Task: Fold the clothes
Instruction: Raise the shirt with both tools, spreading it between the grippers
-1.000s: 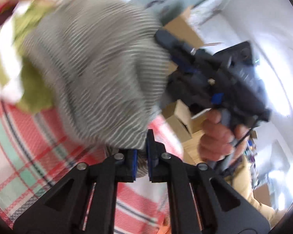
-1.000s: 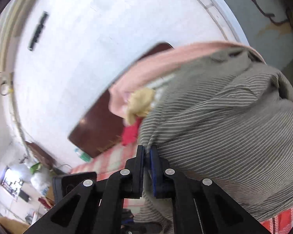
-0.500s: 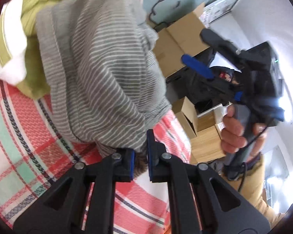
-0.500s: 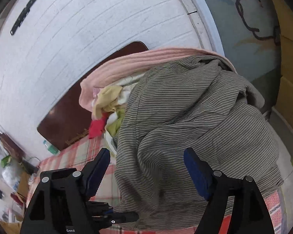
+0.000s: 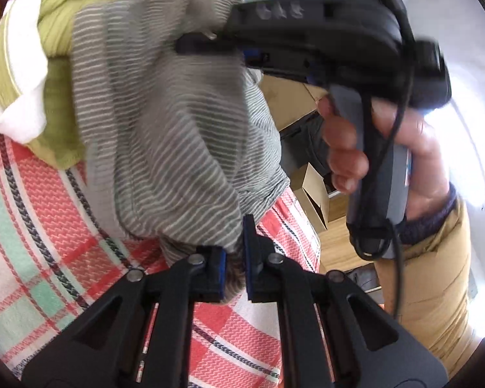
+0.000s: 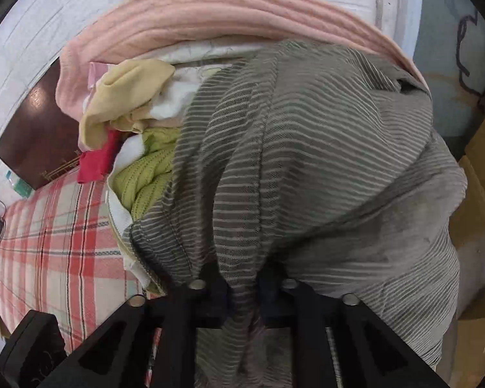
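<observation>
The grey striped garment (image 6: pixel 307 168) hangs bunched, long axis sloping from the clothes pile toward both tongs; the left tongs (image 5: pixel 232 268) pinch its hem, and the right tongs (image 6: pixel 242 294), jaws just closing, grip a fold.

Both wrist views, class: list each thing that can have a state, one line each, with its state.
Left gripper: shut on the striped garment's edge.
Right gripper: jaws just closed, shut on a bunch of striped garment.
Striped garment: unfolded, crumpled, draped over the clothes pile.
Clothes pile: heaped, unfolded, on the plaid cloth.

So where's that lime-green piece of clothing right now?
The lime-green garment sits in the clothes pile on the plaid blanket, left of the striped grey garment in the right wrist view, under a white cloth.
</observation>
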Demonstrator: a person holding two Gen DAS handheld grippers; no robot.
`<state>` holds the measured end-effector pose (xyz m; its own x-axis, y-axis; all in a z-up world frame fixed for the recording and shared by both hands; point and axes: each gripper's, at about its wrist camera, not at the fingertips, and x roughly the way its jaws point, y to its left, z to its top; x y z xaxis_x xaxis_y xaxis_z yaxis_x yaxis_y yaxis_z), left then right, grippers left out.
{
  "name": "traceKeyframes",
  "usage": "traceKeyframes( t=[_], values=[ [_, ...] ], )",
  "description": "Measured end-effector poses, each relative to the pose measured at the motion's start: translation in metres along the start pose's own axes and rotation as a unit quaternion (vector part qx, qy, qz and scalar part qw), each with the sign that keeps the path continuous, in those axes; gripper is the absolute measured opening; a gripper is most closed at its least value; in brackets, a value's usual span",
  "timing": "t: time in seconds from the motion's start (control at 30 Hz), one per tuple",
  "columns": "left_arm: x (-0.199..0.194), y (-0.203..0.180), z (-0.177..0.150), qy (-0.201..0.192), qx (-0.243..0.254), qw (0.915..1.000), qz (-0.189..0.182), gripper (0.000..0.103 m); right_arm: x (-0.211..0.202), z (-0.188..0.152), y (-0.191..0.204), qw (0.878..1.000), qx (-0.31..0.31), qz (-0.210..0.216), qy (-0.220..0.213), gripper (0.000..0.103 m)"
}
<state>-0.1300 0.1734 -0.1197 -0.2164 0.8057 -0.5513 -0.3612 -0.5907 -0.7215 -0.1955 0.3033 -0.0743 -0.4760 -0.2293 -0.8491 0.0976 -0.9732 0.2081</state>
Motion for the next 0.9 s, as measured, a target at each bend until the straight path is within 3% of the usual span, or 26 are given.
traceKeyframes(
  t=[0.1, 0.17, 0.27, 0.47, 0.7, 0.8, 0.9],
  values=[
    [0.0, -0.006, -0.005, 0.006, 0.015, 0.9998, -0.012, 0.01, -0.03, -0.014, -0.027, 0.994, 0.049, 0.077, -0.054, 0.011],
    [-0.001, -0.017, -0.007, 0.008, 0.031, 0.9992, -0.024, 0.01, -0.064, -0.032, -0.049, 0.979, 0.089, 0.151, -0.107, 0.011],
    [-0.003, -0.039, -0.012, 0.009, 0.062, 0.9973, -0.038, 0.01, -0.113, -0.064, -0.075, 0.953, 0.115, 0.216, -0.179, 0.011],
    [-0.008, -0.077, -0.015, 0.0, 0.103, 0.9929, -0.06, 0.01, -0.164, -0.092, -0.083, 0.922, 0.107, 0.276, -0.248, 0.011],
    [-0.049, -0.094, -0.011, -0.048, 0.103, 0.9894, -0.091, 0.01, -0.227, -0.088, -0.048, 0.865, 0.05, 0.369, -0.335, 0.011],
    [-0.087, -0.101, -0.014, -0.083, 0.112, 0.9847, -0.104, 0.01, -0.254, -0.084, -0.026, 0.858, 0.018, 0.381, -0.344, 0.011],
    [-0.112, -0.112, -0.011, -0.113, 0.124, 0.9791, -0.115, 0.01, -0.28, -0.079, 0.008, 0.862, -0.015, 0.37, -0.345, 0.011]
  ],
)
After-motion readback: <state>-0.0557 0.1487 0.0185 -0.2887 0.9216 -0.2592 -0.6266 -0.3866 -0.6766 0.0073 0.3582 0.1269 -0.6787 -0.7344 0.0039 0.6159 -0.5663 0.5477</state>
